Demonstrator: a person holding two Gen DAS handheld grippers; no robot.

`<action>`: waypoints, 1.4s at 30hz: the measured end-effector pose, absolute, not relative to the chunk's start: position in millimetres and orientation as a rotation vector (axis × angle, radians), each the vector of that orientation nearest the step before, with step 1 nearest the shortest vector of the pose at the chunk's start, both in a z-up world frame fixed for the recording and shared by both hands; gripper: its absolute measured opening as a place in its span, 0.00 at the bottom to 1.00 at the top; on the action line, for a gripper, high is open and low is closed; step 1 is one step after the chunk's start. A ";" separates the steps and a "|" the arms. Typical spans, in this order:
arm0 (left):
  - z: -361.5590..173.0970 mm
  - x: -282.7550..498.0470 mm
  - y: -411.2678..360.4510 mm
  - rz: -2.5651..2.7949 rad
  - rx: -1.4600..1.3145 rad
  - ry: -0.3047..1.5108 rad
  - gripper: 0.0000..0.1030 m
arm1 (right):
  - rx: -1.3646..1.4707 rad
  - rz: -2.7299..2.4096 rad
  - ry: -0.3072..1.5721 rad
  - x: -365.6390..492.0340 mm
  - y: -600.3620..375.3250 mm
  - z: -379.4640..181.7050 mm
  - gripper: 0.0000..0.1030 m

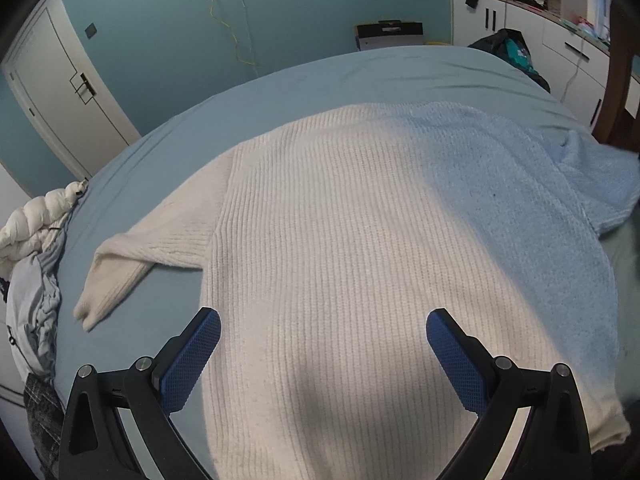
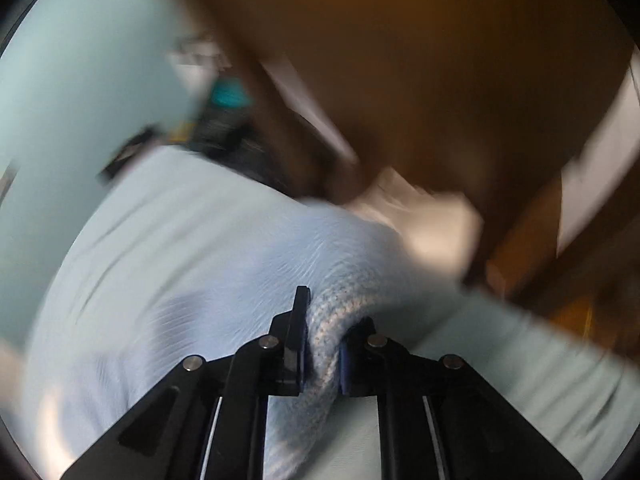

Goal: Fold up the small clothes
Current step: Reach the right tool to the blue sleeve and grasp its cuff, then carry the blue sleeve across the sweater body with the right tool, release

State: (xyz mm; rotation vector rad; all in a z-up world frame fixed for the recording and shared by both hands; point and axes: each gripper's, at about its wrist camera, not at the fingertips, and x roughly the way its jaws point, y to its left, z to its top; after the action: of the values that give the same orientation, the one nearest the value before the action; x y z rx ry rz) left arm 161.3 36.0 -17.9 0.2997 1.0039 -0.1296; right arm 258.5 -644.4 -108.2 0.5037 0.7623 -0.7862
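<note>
A cream ribbed knit sweater (image 1: 328, 240) lies spread flat on the pale blue bed sheet (image 1: 280, 84), one sleeve (image 1: 132, 256) stretched to the left. Its right part looks bluish in shadow. My left gripper (image 1: 323, 334) hovers open over the sweater's lower body, blue pads wide apart with nothing between them. In the blurred right wrist view my right gripper (image 2: 326, 332) is shut on a bunched fold of the knit sweater (image 2: 324, 344), which rises between its fingers and trails back over the bed.
A white puffy jacket (image 1: 36, 224) and crumpled clothes (image 1: 32, 312) sit at the bed's left edge. A dark bag (image 1: 512, 52) rests at the far right corner, beside white cabinets (image 1: 560, 40). A white door (image 1: 68, 92) stands at the left. Brown wooden furniture (image 2: 440, 80) looms beyond the right gripper.
</note>
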 end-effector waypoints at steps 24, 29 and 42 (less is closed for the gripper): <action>-11.5 143.9 46.2 -0.095 0.310 0.973 1.00 | 0.840 -0.323 1.196 142.4 -578.0 -179.4 0.77; -18.7 145.1 40.6 -0.089 0.342 0.986 1.00 | 0.966 -0.379 1.093 169.3 -590.2 -185.0 0.75; -14.1 146.9 48.7 -0.081 0.308 0.981 1.00 | 0.306 -0.613 0.858 287.3 -623.1 71.9 0.07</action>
State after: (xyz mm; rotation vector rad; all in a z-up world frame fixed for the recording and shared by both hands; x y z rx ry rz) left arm 146.9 48.7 -14.1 0.3080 0.9808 -0.0810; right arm 287.3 -623.1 71.9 0.3062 0.8585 -0.6133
